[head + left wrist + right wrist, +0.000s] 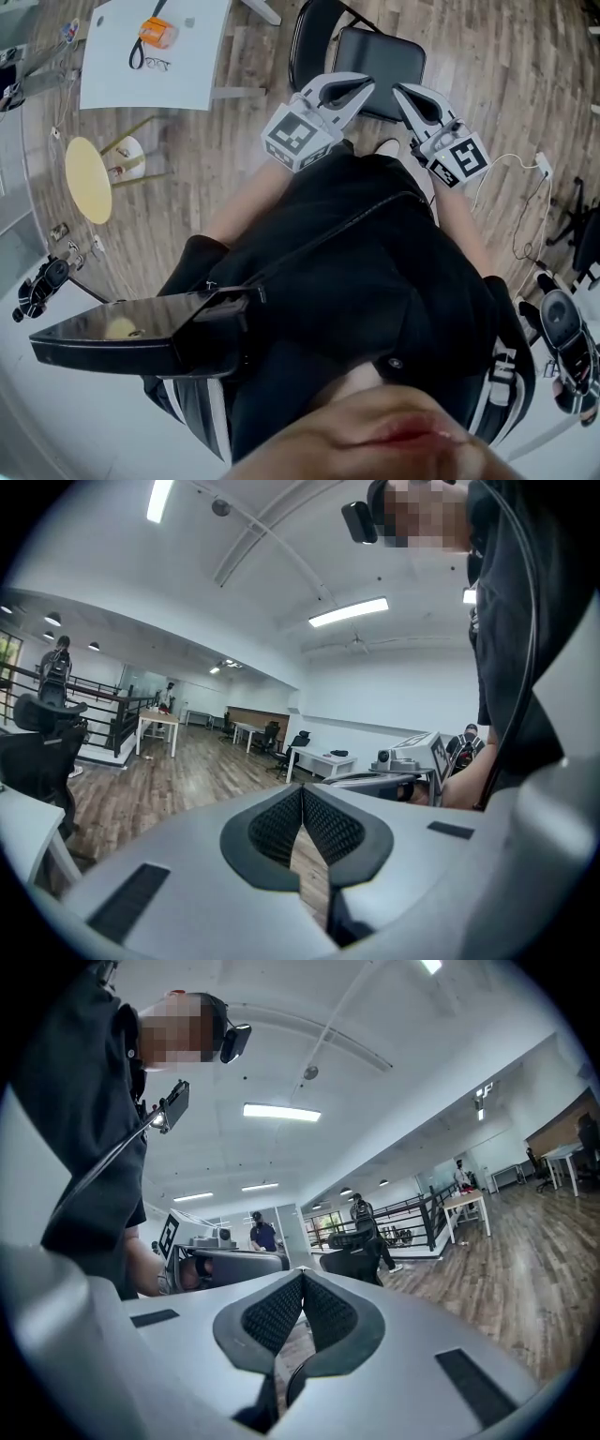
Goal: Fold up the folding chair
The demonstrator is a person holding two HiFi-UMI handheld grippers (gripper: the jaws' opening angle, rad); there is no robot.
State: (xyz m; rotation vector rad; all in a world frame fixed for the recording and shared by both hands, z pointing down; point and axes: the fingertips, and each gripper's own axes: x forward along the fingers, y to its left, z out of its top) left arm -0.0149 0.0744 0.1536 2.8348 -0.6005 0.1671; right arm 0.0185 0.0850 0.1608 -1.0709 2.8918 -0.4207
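In the head view the black folding chair [379, 54] stands unfolded on the wood floor just ahead of me, its seat flat and its backrest [311, 37] on the far left side. My left gripper [364, 86] reaches toward the seat's near edge, and my right gripper [403, 92] is close beside it on the right. Both are shut with nothing between the fingers. Whether either tip touches the seat I cannot tell. The left gripper view shows its own jaws [302, 797] closed and the right gripper [412, 759] alongside. The right gripper view shows closed jaws [302, 1281] too.
A white table [187, 66] with an orange object [158, 34] stands at the upper left, and a round yellow stool [88, 178] below it. A white cable [525, 187] lies on the floor at the right. Black office chairs [352, 1265] and people stand farther off.
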